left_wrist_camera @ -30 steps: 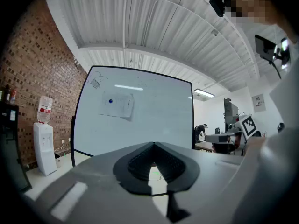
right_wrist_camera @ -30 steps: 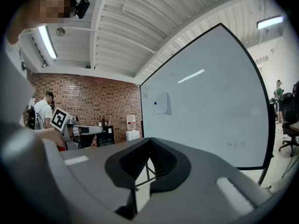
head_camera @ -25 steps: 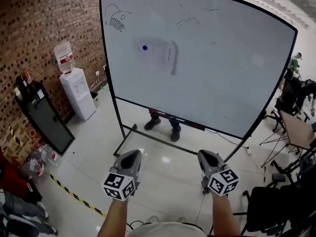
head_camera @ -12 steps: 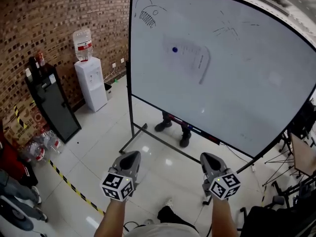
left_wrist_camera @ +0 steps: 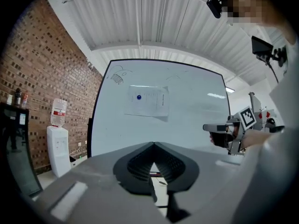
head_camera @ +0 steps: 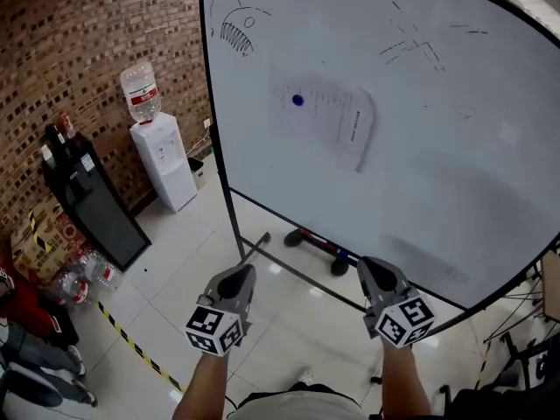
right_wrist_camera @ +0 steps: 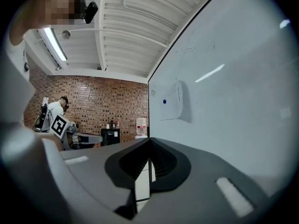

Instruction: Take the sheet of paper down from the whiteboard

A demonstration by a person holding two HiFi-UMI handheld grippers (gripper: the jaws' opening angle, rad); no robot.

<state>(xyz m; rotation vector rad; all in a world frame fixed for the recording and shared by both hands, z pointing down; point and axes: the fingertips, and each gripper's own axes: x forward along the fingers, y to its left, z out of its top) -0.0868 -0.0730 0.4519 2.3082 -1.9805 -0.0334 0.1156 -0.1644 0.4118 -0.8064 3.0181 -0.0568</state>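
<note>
A white sheet of paper (head_camera: 331, 122) hangs on the big whiteboard (head_camera: 455, 173), pinned by a blue magnet (head_camera: 297, 100) near its upper left corner. Its lower right corner curls off the board. The sheet (left_wrist_camera: 147, 101) also shows in the left gripper view, and the sheet (right_wrist_camera: 172, 101) in the right gripper view. My left gripper (head_camera: 236, 280) and right gripper (head_camera: 374, 274) are held side by side low in the head view, well short of the board. Both are shut with nothing between the jaws.
A brick wall runs along the left with a water dispenser (head_camera: 160, 151) and a black cabinet (head_camera: 87, 204) against it. Yellow-black tape (head_camera: 131, 344) crosses the tiled floor. Someone's shoes (head_camera: 319, 243) show under the whiteboard's lower edge. Black marker doodles (head_camera: 232, 26) sit at the board's top.
The whiteboard and the sheet have grown larger and nearer in the head view as I moved toward them. Both grippers stay shut and side by side.
</note>
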